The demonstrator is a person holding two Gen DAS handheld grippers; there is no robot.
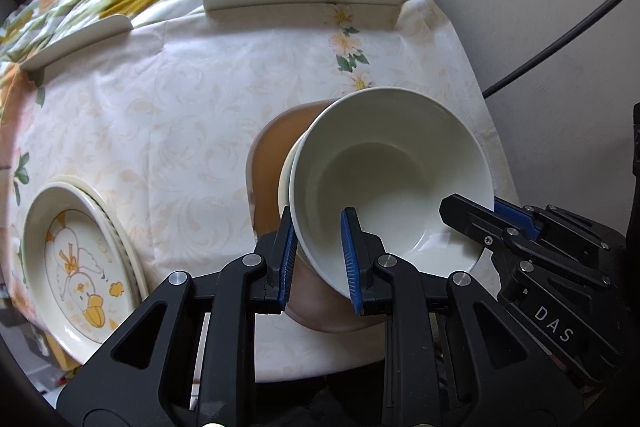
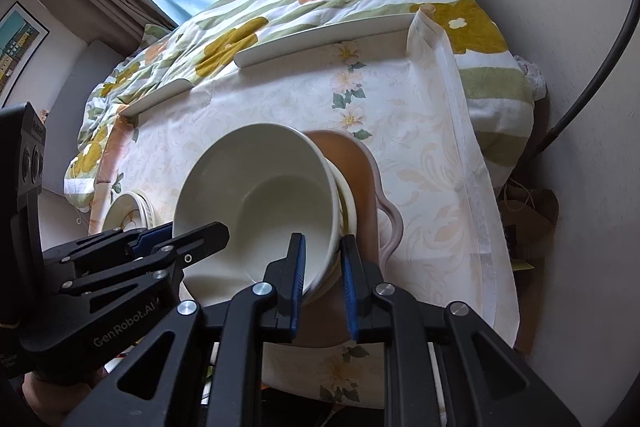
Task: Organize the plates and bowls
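The left gripper (image 1: pixel 319 259) has its two black fingers (image 1: pixel 280 259) close together, with a small gap between the blue pads. The rim of the white bowl (image 1: pixel 392 179) sits in that gap, one finger outside the wall and one inside, both pinching it.

The right gripper (image 2: pixel 323 277) does the same on the other side of the bowl (image 2: pixel 256 203). One finger (image 2: pixel 290 275) is inside the rim and the other is outside, and they pinch the wall.

The two grippers are near each other. Both point forward and a bit toward each other. Each one shows at the edge of the other's view.
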